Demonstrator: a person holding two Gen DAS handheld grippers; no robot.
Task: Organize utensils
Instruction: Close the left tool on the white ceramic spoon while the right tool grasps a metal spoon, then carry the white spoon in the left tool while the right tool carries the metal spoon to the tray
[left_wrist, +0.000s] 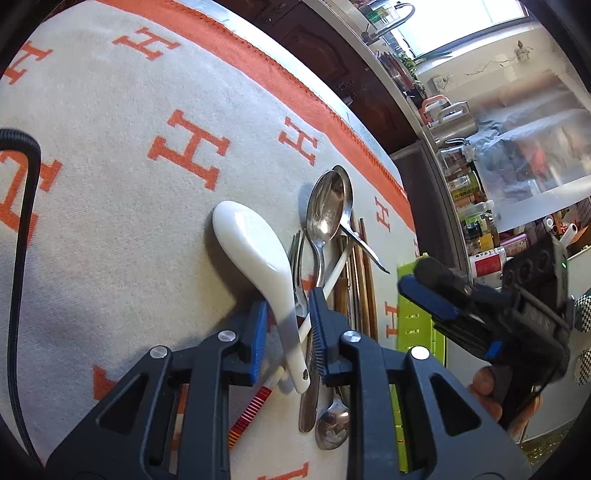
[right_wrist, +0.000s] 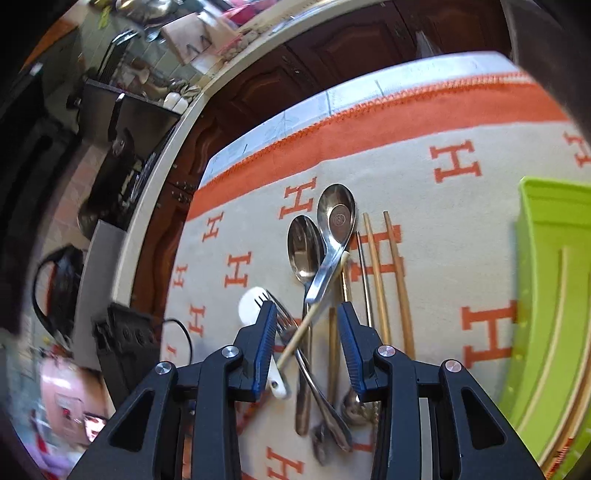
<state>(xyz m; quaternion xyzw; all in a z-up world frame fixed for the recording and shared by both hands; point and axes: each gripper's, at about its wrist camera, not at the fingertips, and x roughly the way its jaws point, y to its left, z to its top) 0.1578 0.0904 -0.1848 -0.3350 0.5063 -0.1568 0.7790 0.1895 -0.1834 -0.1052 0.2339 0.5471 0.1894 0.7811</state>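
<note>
**Utensils piled on the cloth, both grippers over them**

You are looking at one white ceramic spoon (left_wrist: 255, 254), two large metal spoons (right_wrist: 336, 218), a fork (right_wrist: 282, 314) and a pair of wooden chopsticks (right_wrist: 388, 280), lying heaped on the orange-lettered cloth (left_wrist: 110, 110). Your left gripper (left_wrist: 288, 332) is straddling the ceramic spoon's handle; whether it is pinching, you cannot tell. Your right gripper (right_wrist: 306, 332) is hanging open above the pile. One green tray (right_wrist: 546, 295) is sitting beside it.
</note>
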